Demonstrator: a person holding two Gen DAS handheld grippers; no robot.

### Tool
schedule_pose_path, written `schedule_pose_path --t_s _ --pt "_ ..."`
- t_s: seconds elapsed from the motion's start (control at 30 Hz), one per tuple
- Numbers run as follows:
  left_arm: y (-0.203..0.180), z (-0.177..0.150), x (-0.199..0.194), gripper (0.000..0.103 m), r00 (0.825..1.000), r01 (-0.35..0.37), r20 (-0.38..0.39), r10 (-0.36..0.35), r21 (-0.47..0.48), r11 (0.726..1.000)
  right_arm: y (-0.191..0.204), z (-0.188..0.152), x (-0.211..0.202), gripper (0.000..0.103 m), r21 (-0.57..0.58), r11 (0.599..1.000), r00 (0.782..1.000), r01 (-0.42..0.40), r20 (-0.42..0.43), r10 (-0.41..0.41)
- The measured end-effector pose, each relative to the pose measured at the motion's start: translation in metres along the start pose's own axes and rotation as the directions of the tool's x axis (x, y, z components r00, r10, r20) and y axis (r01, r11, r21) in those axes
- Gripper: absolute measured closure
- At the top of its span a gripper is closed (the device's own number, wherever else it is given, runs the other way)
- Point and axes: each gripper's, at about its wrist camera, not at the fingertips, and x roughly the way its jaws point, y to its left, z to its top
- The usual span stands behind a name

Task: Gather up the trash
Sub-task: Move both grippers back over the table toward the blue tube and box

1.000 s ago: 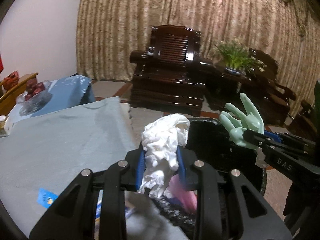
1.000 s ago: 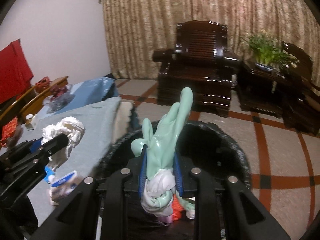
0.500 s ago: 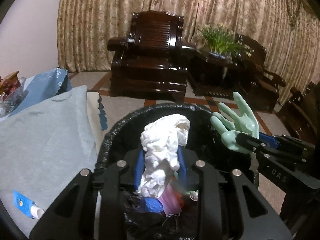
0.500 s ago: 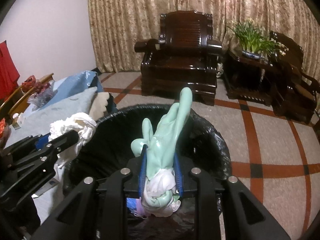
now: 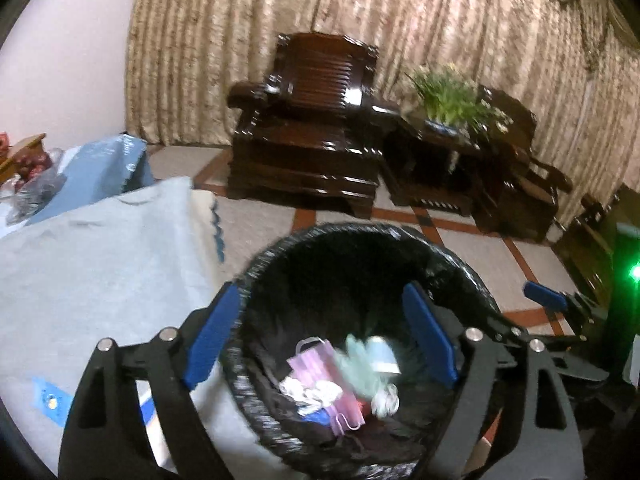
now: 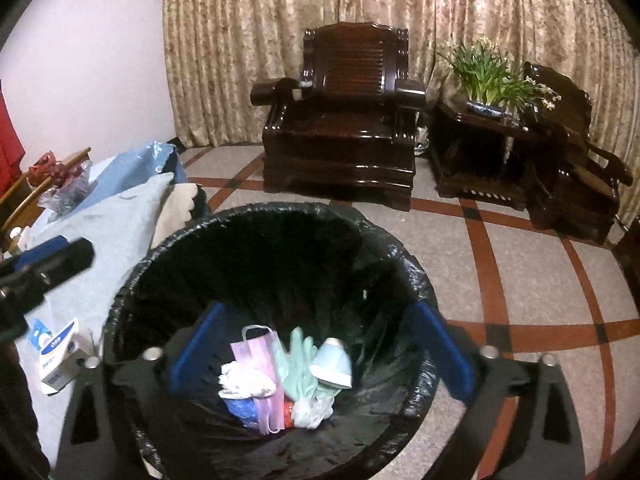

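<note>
Both fingers just opened — glove (image 6: 298, 360) and tissue (image 6: 244, 380) dropped, partly buried.

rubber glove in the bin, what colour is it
Pale mint green; the rubber glove shows best in the right wrist view, lying in the black-lined bin.

Black-lined bin (image 6: 276, 248) under wide-apart right gripper (image 6: 316, 344), its jaws just opened: green glove (image 6: 296, 364), pink mask (image 6: 260, 368), white tissue (image 6: 240, 380) inside.
</note>
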Motion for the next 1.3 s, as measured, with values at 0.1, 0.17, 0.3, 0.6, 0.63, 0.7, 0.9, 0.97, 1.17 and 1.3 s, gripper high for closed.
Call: schedule_pose_path --t_s 0.1,0.17,0.3,0.6,0.63,0.7,0.9,0.97,1.17,1.3 --pt "0.017 0.003 -0.019 0.016 0.999 -0.040 0.035 0.041 -0.020 0.999 0.011 0.002 -0.004 0.006 -0.001 1.000 1.000 -0.031 0.002 0.031" --pt "0.029 0.004 -0.033 0.016 0.996 -0.070 0.055 0.071 -0.030 0.997 0.022 0.004 -0.008 0.006 -0.005 0.998 0.998 -0.058 0.008 0.058" --pt "0.058 0.001 -0.063 0.015 0.985 -0.146 0.089 0.150 -0.048 0.988 0.054 0.007 -0.018 0.006 -0.037 0.992 0.992 -0.125 0.024 0.126" --pt "0.135 -0.027 -0.130 0.015 0.926 -0.350 0.100 0.364 -0.132 0.927 0.140 0.000 -0.038 0.006 -0.151 0.946 0.956 -0.288 0.009 0.293" --pt "0.141 -0.031 -0.135 0.015 0.920 -0.367 0.095 0.381 -0.138 0.920 0.150 -0.002 -0.039 0.006 -0.165 0.938 0.951 -0.303 0.003 0.308" --pt "0.154 -0.038 -0.142 0.015 0.911 -0.390 0.082 0.404 -0.148 0.909 0.167 -0.007 -0.043 0.006 -0.190 0.924 0.941 -0.333 -0.011 0.337" --pt "0.184 -0.063 -0.156 0.015 0.890 -0.439 0.038 0.454 -0.189 0.878 0.215 -0.027 -0.047 0.006 -0.242 0.883 0.915 -0.402 -0.061 0.400" --pt "0.190 -0.072 -0.159 0.015 0.883 -0.455 0.031 0.468 -0.187 0.871 0.227 -0.035 -0.047 0.006 -0.257 0.872 0.908 -0.416 -0.078 0.411" --pt "0.208 -0.095 -0.166 0.015 0.867 -0.487 0.000 0.498 -0.207 0.849 0.258 -0.067 -0.039 0.008 -0.309 0.839 0.895 -0.447 -0.156 0.419" --pt "0.217 -0.105 -0.166 0.015 0.856 -0.507 -0.017 0.516 -0.215 0.834 0.268 -0.079 -0.033 0.009 -0.323 0.829 0.890 -0.456 -0.184 0.418"
